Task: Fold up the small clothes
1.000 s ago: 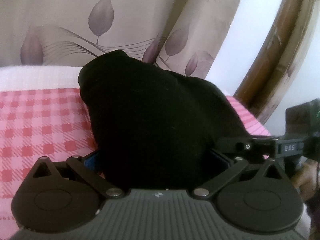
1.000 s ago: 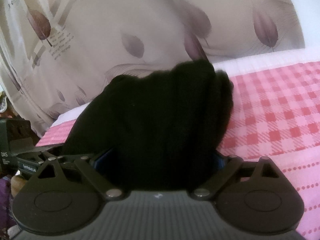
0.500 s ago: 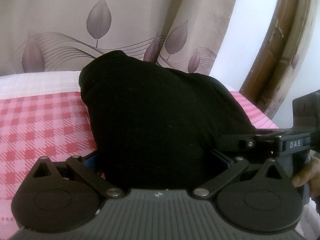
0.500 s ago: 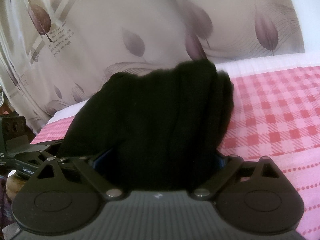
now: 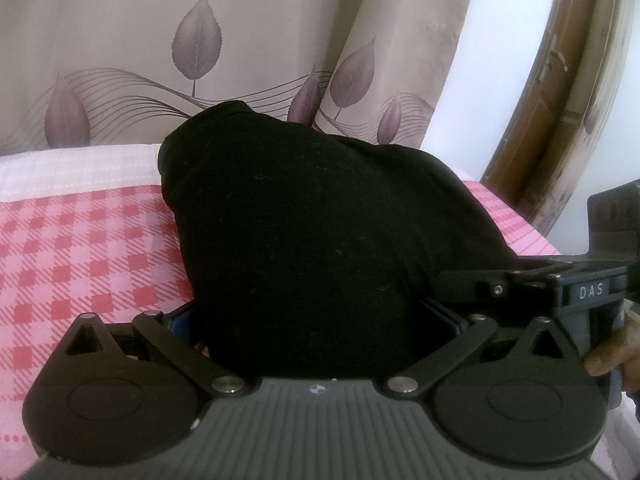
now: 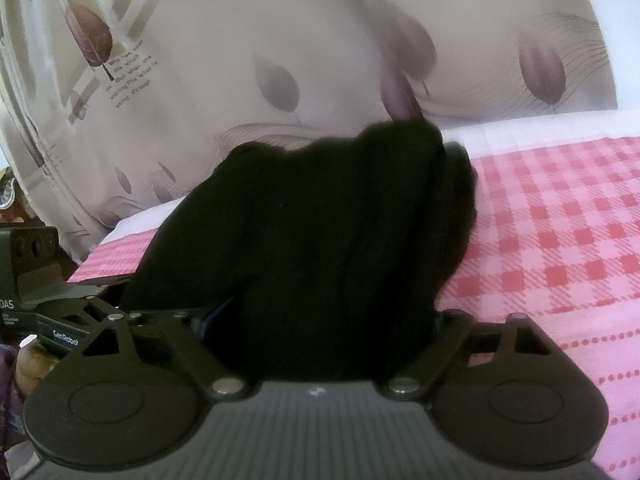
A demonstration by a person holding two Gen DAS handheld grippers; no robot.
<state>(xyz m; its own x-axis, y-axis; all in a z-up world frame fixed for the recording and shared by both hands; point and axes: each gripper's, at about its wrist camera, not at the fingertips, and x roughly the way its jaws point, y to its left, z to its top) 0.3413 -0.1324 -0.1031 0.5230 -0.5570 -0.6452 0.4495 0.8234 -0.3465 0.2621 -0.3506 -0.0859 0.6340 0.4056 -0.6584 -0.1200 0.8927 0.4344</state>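
Note:
A black garment (image 5: 280, 184) lies bunched on the pink checked bedspread (image 5: 80, 248) and drapes over the fingers of both grippers, hiding them. In the left wrist view my left gripper (image 5: 312, 256) has its jaws spread wide, with the cloth filling the gap. A blue pad (image 5: 180, 320) peeks out at the edge of the cloth. In the right wrist view the same garment (image 6: 320, 220) covers my right gripper (image 6: 320, 264). Its jaws are closing from wide apart with the cloth between them. The two grippers sit side by side.
A beige curtain (image 5: 192, 40) with purple leaves hangs right behind the bed. A wooden door frame (image 5: 560, 80) stands to the right. The right tool's body (image 5: 592, 292) and a hand (image 5: 616, 356) show at the right edge, the left tool's body (image 6: 40, 304) at the left.
The right gripper's links have swung inward a little around the black cloth. Both hands stay in place and the garment keeps its shape.

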